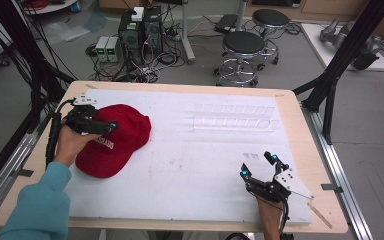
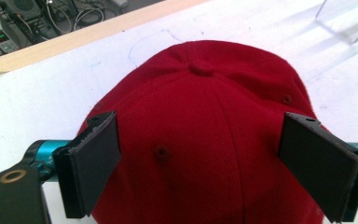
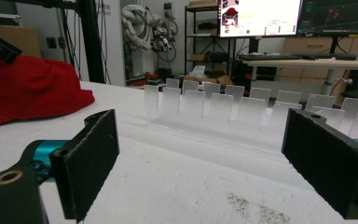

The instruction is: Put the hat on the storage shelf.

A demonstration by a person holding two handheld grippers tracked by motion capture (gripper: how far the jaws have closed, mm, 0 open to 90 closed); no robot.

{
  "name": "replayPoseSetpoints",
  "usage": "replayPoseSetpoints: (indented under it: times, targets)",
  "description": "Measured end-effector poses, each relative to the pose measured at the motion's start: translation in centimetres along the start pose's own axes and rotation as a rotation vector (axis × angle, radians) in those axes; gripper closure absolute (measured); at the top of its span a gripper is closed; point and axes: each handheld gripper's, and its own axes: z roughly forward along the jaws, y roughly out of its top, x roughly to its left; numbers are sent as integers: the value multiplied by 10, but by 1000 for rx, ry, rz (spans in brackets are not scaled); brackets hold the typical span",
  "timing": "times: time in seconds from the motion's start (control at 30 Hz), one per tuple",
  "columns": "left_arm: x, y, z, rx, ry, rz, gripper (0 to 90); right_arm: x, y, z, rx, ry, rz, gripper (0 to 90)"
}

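1. Red cap (image 1: 114,141) lies at the left of the high view, on the white board (image 1: 195,165), its crown toward the frame's top and its brim toward the bottom.
2. Left gripper (image 1: 111,128) hangs over the crown; in its own view the 2 black jaws stand wide apart, one on each side of the red cloth, with the top button (image 2: 201,68) ahead between them. Nothing is pinched yet.
3. Right gripper (image 1: 258,165) rests at the lower right of the high view, well apart from the cap, jaws spread and empty, facing the clear slotted rack (image 3: 242,109).
4. To do this grab well, I'd say lower the left jaws until the pads sit level with a fold of the crown, then close slowly on the cloth.
5. Taking too little fabric could let it slip, so go a bit deeper first.
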Motion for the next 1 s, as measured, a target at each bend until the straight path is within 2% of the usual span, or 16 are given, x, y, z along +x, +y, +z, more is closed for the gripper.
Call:
replayPoseSetpoints:
  times: [0.07,0.13,0.4,0.5,0.63,0.83,0.87,0.9,1.0]
  targets:
    - [-4,0,4,14,-1,18,133,0,0,0,3,3,3,100]
    - [-5,1,7,14,-12,10,124,0,0,0,6,3,5,100]
    - [-6,-1,18,44,11,10,125,0,0,1,5,1,2,100]
    - [-7,-3,26,83,20,23,127,0,0,1,5,0,2,100]
    - [-9,-5,33,107,35,36,145,0,0,1,4,0,2,100]
    - [-11,-7,40,132,41,54,230,0,0,1,4,-1,0,100]
    - [-11,-7,40,134,46,60,256,1,0,1,5,-2,2,100]
    - [-11,-7,40,137,48,64,349,1,0,0,4,-1,0,100]
    - [-11,-8,40,144,47,70,394,1,0,0,1,0,-1,100]
